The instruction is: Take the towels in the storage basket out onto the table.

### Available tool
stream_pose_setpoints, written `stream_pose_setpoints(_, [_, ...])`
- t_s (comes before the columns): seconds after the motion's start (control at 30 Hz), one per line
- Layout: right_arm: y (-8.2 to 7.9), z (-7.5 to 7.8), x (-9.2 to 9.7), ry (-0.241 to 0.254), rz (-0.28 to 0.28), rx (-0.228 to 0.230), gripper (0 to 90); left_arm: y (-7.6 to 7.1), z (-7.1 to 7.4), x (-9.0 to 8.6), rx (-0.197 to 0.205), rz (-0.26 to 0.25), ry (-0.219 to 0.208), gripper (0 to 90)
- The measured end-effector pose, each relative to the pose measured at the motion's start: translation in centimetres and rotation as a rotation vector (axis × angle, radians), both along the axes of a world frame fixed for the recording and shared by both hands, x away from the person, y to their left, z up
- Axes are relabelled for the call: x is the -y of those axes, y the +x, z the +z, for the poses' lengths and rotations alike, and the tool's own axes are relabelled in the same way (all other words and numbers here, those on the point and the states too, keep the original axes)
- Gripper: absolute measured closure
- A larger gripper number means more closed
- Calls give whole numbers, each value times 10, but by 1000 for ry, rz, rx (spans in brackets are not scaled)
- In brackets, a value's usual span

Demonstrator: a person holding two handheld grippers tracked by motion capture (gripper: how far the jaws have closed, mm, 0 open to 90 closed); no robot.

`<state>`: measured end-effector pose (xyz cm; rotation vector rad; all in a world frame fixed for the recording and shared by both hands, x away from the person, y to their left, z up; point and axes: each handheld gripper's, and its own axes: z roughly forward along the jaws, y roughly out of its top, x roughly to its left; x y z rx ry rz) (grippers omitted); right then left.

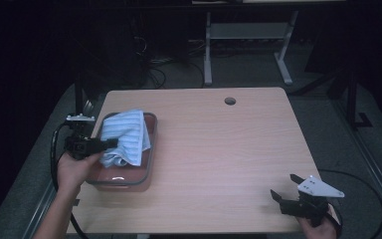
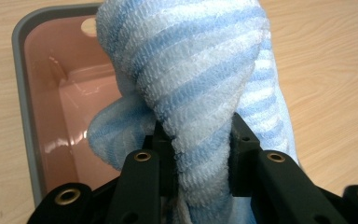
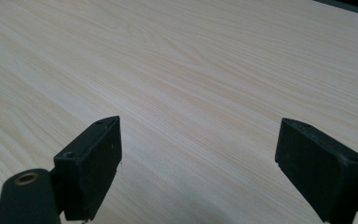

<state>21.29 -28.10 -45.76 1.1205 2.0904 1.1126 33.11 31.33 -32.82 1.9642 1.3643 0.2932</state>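
A blue-and-white striped towel (image 1: pixel 124 137) hangs bunched over a pink tub with a grey rim (image 1: pixel 146 172) on the left side of the table. My left gripper (image 1: pixel 110 143) is shut on the towel's near edge and holds it just above the tub. In the left gripper view the towel (image 2: pixel 191 84) is pinched between the two black jaws of the left gripper (image 2: pixel 196 154), and the tub's (image 2: pixel 23 93) shiny pink inside lies below. My right gripper (image 1: pixel 284 186) rests open near the table's front right corner; its own view shows the right gripper (image 3: pixel 200 158) with nothing between the jaws.
The light wooden table (image 1: pixel 219 149) has a round cable hole (image 1: pixel 230 101) near its far edge. Beyond it on the dark floor stand a grey desk frame (image 1: pixel 248 45) and cables.
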Motion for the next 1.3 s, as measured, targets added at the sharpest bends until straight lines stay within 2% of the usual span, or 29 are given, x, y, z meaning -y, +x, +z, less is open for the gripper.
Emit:
stream_pose_setpoints(0.2, [0, 0, 0, -2, 1, 2, 141, -2, 10, 0, 26, 8, -19, 698])
stream_pose_setpoints(0.33, [0, 0, 0, -2, -1, 3, 141, -3, 17, 1, 38, 3, -12, 698])
stream_pose_setpoints(0.47, [0, 1, 1, -1, 0, 6, 141, -3, 18, 4, 36, -1, -1, 698])
stream_pose_setpoints(0.67, [0, 0, 2, 3, -2, 8, 141, -2, 18, 5, 37, 2, -16, 698])
stream_pose_setpoints(1.3, [2, -3, 5, 2, -16, 0, 141, 4, 28, 24, 48, -54, -30, 693])
